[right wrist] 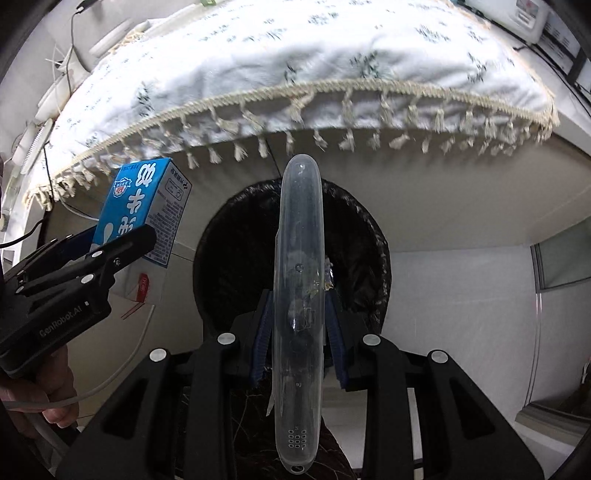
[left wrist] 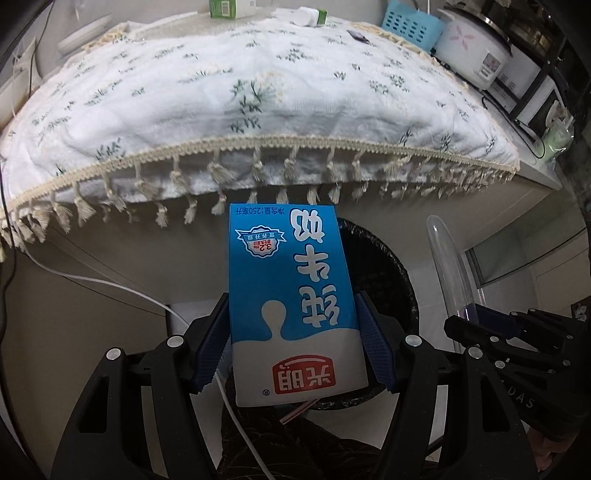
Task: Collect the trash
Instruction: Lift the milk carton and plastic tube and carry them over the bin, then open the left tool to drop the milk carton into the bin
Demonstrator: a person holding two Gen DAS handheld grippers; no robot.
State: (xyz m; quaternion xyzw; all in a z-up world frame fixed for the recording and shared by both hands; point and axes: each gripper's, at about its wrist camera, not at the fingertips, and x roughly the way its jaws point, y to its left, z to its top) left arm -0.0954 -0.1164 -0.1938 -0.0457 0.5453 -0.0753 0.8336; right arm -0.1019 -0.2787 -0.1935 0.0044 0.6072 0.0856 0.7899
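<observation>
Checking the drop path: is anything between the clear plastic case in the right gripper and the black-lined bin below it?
Nothing shows there. In the right wrist view the clear case hangs directly over the bin, with only open air between.

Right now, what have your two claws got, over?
Left claw shut on milk carton. Right claw shut on clear plastic lid. Both above black-lined trash bin, beside the table. Nothing blocking the bin mouth.

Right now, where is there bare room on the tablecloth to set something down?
The tablecloth lies bare across its middle and along the tasselled near edge. It is crowded only at the far edge: green cartons, blue basket, and rice cooker beside it.
</observation>
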